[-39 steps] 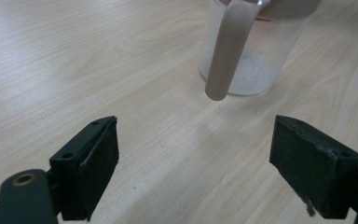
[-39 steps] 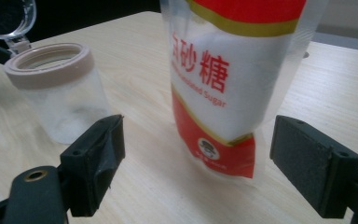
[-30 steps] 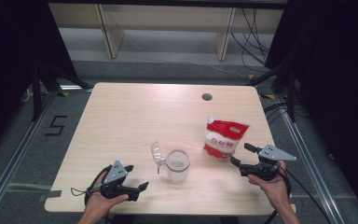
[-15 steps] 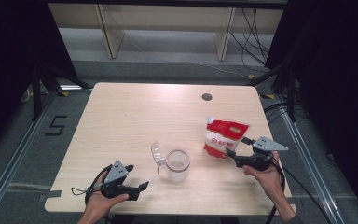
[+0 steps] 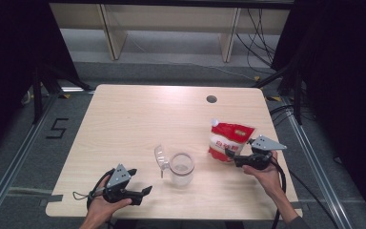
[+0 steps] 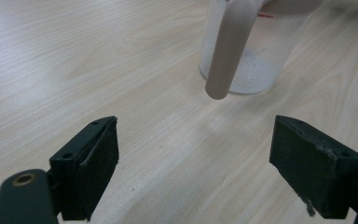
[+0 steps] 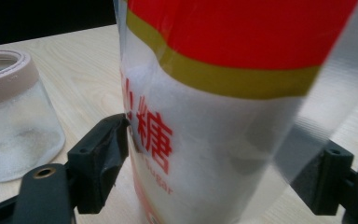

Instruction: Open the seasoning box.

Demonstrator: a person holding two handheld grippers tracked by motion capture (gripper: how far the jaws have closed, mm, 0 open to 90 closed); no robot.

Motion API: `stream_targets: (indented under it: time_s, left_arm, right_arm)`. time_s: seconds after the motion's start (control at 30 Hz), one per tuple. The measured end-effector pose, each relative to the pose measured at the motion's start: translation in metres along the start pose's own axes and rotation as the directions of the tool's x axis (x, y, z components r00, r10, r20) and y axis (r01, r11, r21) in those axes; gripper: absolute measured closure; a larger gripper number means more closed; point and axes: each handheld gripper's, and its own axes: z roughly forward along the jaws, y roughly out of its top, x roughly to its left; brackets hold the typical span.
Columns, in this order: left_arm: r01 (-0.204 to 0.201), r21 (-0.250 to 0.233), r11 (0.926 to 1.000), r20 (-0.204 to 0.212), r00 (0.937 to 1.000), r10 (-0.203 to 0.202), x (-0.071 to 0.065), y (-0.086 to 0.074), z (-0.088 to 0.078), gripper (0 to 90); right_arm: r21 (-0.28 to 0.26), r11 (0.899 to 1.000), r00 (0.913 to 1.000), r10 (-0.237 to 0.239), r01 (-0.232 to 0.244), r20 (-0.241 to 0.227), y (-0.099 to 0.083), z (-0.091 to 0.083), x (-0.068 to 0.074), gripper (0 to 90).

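The red and clear plastic pouch of white sugar point(image 7: 223, 121) stands upright on the pale wooden table point(image 5: 138, 119), near its right edge — and it is now between the jaws of my right tongs point(image 7: 214, 172). These jaws have just been closing a little, but they are spread wide; the left pad is at the film or almost, the right one I see only through the clear edge, so I judge there is no grip yet.

I think the pouch is soft and rather heavy at the bottom. The film looks slippery and will fold under pressure. I would take it at the filled middle, not at the empty top.

My left tongs point(image 6: 196, 168) rest open near the front edge — nothing between them. The clear glass jar with a pinkish rim point(image 5: 181, 168) stands just ahead of them, well apart from the pouch.
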Motion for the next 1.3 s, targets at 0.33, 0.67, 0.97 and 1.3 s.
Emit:
stream_targets:
  time_s: [0.33, 0.67, 0.97, 1.3]
  left_arm:
    - [0.004, -0.003, 1.0, -0.002, 1.0, -0.004, -0.001, 0.0, -0.001, 15.1]
    - [0.003, -0.005, 1.0, 0.003, 1.0, -0.003, 0.0, 0.0, -0.001, 15.2]
    - [0.015, -0.002, 0.9999, -0.005, 0.9999, -0.015, 0.0, 0.0, 0.0, 15.2]
    - [0.023, -0.007, 0.9997, -0.004, 0.9997, -0.023, 0.0, 0.0, 0.0, 15.2]
  right_arm:
    - [-0.001, 1.0, 0.9999, -0.007, 0.007, -0.013, 0.0, 0.009, 0.006, 36.4]
    - [0.027, 0.999, 0.9975, 0.041, -0.043, 0.058, 0.002, 0.006, 0.021, 39.9]
    - [0.005, 0.998, 0.9926, 0.056, -0.057, 0.108, 0.0, 0.006, 0.027, 41.4]
    - [0.005, 0.995, 0.9797, 0.102, -0.104, 0.173, 0.001, 0.005, 0.039, 42.6]
